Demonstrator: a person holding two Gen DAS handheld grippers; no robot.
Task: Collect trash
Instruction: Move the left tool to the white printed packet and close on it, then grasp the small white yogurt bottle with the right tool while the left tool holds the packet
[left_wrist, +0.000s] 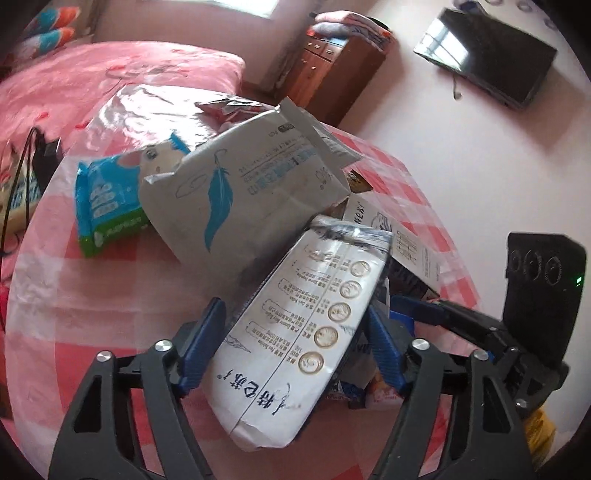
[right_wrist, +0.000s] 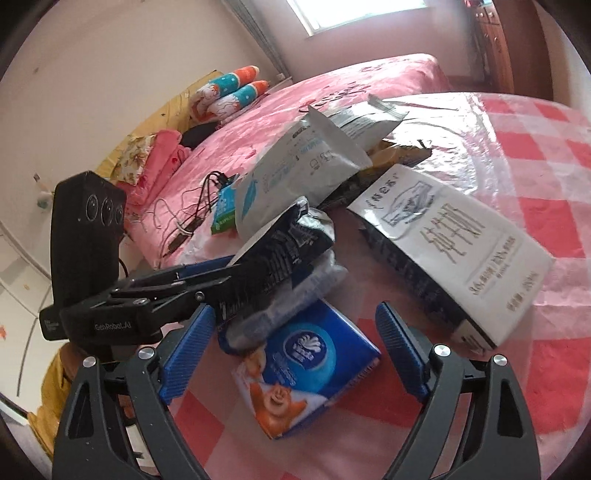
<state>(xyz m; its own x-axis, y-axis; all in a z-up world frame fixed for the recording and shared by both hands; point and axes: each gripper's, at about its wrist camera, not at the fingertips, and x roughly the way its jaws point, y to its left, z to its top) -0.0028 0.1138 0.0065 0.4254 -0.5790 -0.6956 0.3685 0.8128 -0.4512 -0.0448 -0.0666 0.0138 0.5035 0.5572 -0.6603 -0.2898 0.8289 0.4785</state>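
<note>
My left gripper (left_wrist: 295, 306) is shut on a flattened white milk carton (left_wrist: 280, 369) with printed text, its blue pads (left_wrist: 207, 339) against both edges. From the right wrist view, the left gripper (right_wrist: 221, 280) reaches in from the left with the carton's dark, crumpled side (right_wrist: 288, 240) in its jaws. My right gripper (right_wrist: 295, 310) stands open over a blue tissue pack with a cartoon bear (right_wrist: 306, 373), which lies between the fingers and touches neither. A grey bag with a blue feather (left_wrist: 236, 192) and a second flattened white carton (right_wrist: 454, 251) lie behind.
A round table has a red-and-white check cloth under clear plastic (right_wrist: 535, 221). A blue-green wipes pack (left_wrist: 107, 199) lies at its far left. Beyond it are a pink bed (right_wrist: 332, 85) with cables (right_wrist: 184, 221), a wooden cabinet (left_wrist: 332, 66) and a wall TV (left_wrist: 487, 62).
</note>
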